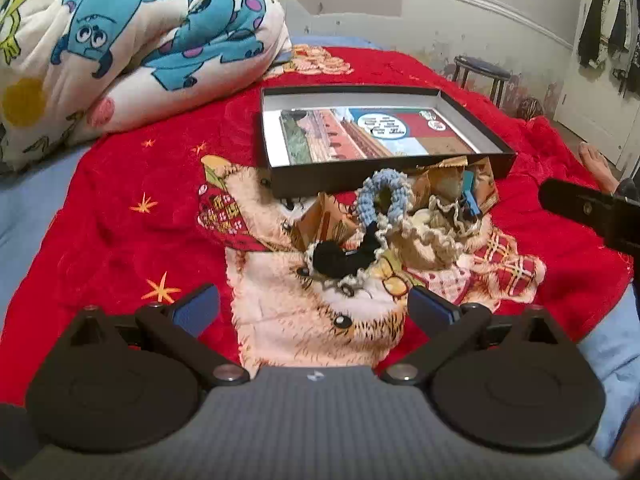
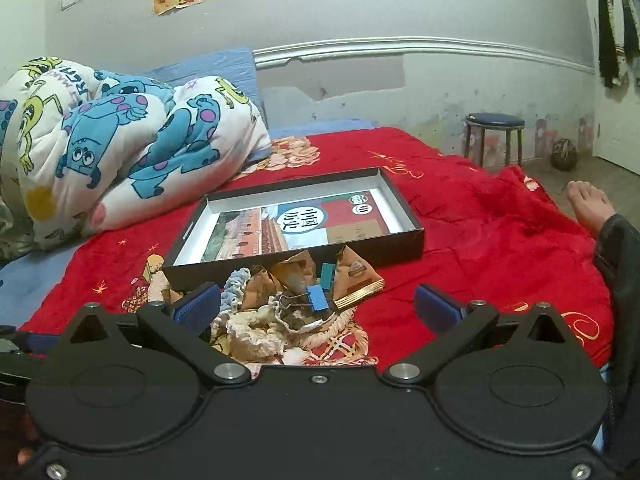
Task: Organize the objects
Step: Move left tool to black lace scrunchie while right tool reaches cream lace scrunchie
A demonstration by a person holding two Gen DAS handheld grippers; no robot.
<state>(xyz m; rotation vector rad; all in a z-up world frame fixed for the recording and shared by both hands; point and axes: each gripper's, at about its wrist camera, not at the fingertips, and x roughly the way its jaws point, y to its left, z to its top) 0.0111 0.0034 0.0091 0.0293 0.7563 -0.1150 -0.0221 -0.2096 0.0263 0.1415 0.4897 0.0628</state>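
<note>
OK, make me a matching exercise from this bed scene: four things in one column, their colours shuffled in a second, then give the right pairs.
Things:
1. blanket
2. binder clip
3. box
4. stool seat

Colours:
A. black outside, white inside
B. red
C. dark blue
D. light blue

Pairs: 1-B, 2-D, 3-A, 4-C

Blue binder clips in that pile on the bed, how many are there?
2. One blue binder clip lies at the front of the pile, its wire handles pointing left; a second clip lies just behind it, by the brown packets. More may be hidden underneath.
</note>
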